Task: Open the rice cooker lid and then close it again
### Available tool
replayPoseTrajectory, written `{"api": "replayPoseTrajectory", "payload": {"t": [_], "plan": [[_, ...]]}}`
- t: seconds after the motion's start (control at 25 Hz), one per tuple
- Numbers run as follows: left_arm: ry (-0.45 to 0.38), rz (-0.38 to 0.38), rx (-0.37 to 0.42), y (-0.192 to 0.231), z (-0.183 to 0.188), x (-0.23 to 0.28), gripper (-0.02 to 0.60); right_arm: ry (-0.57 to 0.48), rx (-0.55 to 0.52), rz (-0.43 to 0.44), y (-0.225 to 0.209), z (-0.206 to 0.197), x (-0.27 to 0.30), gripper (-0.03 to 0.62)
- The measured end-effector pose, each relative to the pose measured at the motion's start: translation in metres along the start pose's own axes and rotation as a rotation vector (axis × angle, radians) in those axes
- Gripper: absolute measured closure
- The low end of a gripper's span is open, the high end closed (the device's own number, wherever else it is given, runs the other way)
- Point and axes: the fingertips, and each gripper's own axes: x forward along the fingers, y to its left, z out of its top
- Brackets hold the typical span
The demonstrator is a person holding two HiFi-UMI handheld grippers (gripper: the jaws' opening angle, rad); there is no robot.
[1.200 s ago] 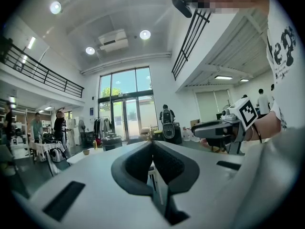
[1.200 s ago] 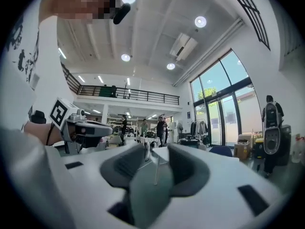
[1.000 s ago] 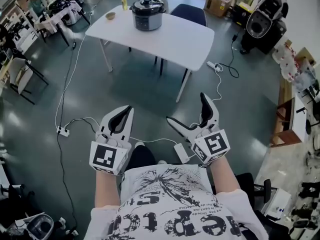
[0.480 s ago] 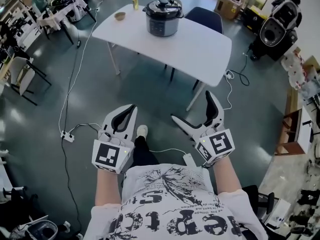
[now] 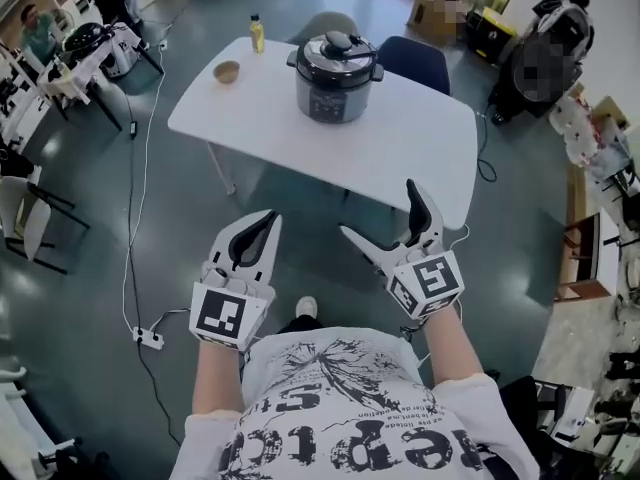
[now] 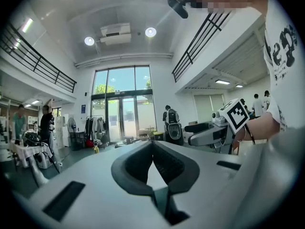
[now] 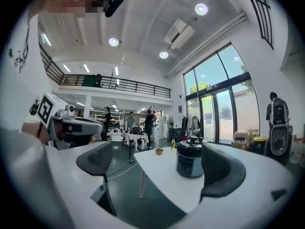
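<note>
The silver, drum-shaped rice cooker (image 5: 335,80), its dark knobbed lid (image 5: 337,48) down, stands upright on the white rectangular tabletop (image 5: 415,143), straight ahead of me and well apart from both tools. My right hand-held gripper (image 5: 380,211), jaws spread wide and empty, frames the cooker between them in its own view, so I judge it the better placed. My left hand-held gripper (image 5: 268,218) has its jaws together on nothing.

A bowl (image 5: 227,71) and bottle (image 5: 256,34) stand on the white table (image 5: 420,138).
</note>
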Motion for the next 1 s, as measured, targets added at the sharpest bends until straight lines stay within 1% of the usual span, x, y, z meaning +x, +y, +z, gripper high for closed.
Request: {"api": "replayPoseTrajectory", "payload": {"t": [0.08, 0.2, 0.32, 0.44, 0.64, 0.72, 0.84, 1.0], "plan": [[0.006, -0.012, 0.004, 0.041, -0.001, 0.017, 0.568, -0.004, 0.018, -0.031, -0.007, 0.007, 0.040, 0.007], [0.020, -0.021, -0.015, 0.093, -0.003, 0.036, 0.568, 0.015, 0.040, -0.061, -0.012, 0.012, 0.087, 0.016], [0.051, -0.038, -0.018, 0.129, -0.013, 0.056, 0.568, 0.059, 0.025, -0.076, -0.020, 0.012, 0.126, 0.017], [0.039, -0.052, -0.039, 0.155, -0.017, 0.089, 0.568, 0.108, -0.009, -0.081, -0.038, 0.009, 0.163, 0.017], [0.015, -0.081, -0.019, 0.182, -0.021, 0.157, 0.568, 0.152, -0.066, -0.075, -0.091, 0.005, 0.223, 0.017], [0.015, -0.090, -0.003, 0.195, -0.023, 0.183, 0.568, 0.162, -0.051, -0.070, -0.112, 0.002, 0.249, 0.017], [0.018, -0.098, 0.008, 0.224, -0.021, 0.230, 0.568, 0.183, 0.001, -0.069, -0.151, 0.001, 0.293, 0.017], [0.016, -0.131, 0.018, 0.266, -0.009, 0.304, 0.568, 0.266, 0.013, -0.097, -0.211, 0.009, 0.359, 0.035]]}}
